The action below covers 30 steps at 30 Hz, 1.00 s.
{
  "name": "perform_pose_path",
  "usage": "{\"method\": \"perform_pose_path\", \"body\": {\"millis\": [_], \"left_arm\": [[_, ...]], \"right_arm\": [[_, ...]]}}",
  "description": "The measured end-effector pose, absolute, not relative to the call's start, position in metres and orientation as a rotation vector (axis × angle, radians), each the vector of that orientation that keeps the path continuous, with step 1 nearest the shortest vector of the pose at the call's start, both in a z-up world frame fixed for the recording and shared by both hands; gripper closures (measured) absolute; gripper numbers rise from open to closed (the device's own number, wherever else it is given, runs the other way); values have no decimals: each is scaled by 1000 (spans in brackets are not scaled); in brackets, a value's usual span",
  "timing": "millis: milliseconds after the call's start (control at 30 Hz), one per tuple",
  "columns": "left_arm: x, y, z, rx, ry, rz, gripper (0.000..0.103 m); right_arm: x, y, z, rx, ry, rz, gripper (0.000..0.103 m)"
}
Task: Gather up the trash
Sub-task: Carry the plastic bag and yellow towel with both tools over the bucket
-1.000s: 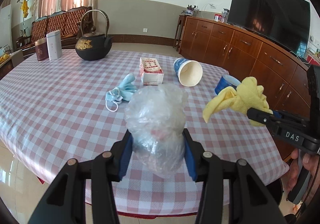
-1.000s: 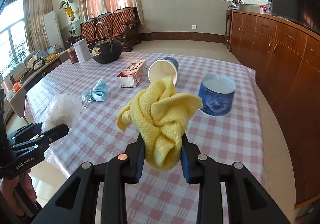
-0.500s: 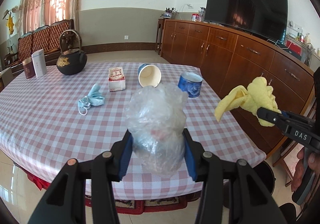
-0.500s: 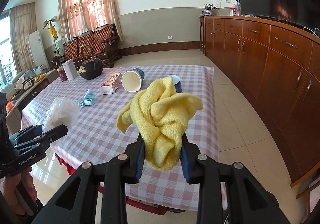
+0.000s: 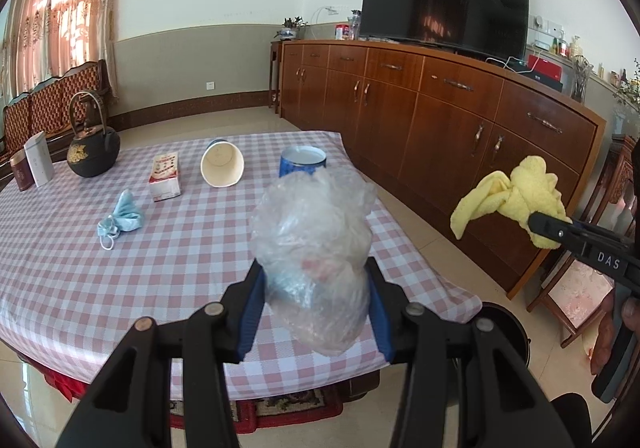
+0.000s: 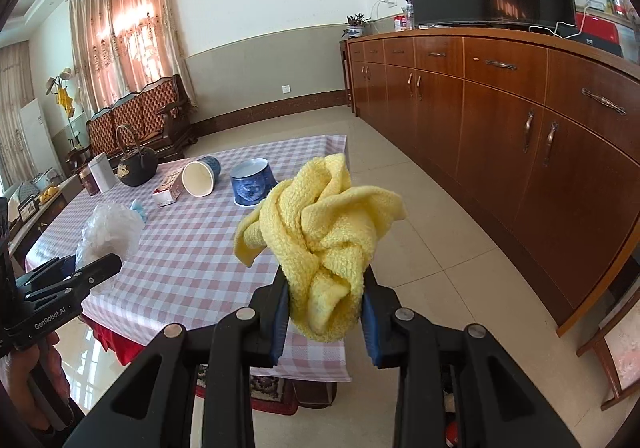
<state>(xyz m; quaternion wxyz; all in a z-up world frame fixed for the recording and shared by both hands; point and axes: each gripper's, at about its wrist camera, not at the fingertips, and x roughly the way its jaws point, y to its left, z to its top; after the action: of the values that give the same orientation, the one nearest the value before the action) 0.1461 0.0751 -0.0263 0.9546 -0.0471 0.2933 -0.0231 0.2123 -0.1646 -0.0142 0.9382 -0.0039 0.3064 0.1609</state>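
The table (image 5: 72,272) carries what is left to collect, all toward its far edge. A black kettle (image 5: 93,153) and two tins (image 5: 33,167) sit at the far left corner; these look like keepers, not trash. Along the far edge lie a small box (image 5: 165,176), a paper cup (image 5: 222,167) tipped on its side with its mouth toward the camera, and a blue tub (image 5: 302,163) upright near the far right corner. A crumpled blue mask (image 5: 122,219) lies nearer the middle.

A dark round bin (image 5: 505,330) shows just past the table's near right corner, low on the floor; judging by this, both loads are held out over that corner to be dropped in.

The left gripper (image 5: 316,310) is closed partway on a crumpled plastic bag (image 5: 314,252), squeezed between its blue pads (image 5: 251,318) and clear of the table. The right gripper (image 6: 325,314) is likewise clamped on a yellow cloth (image 6: 324,236), bunched and hanging beyond the table's right edge.
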Motion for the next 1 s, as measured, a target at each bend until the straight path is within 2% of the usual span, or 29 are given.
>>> {"method": "perform_pose_path", "body": {"millis": [1000], "left_arm": [[162,-53,-32,10,633,-319,55]], "right_arm": [[159,-298,-8,58,624,86,70]]}}
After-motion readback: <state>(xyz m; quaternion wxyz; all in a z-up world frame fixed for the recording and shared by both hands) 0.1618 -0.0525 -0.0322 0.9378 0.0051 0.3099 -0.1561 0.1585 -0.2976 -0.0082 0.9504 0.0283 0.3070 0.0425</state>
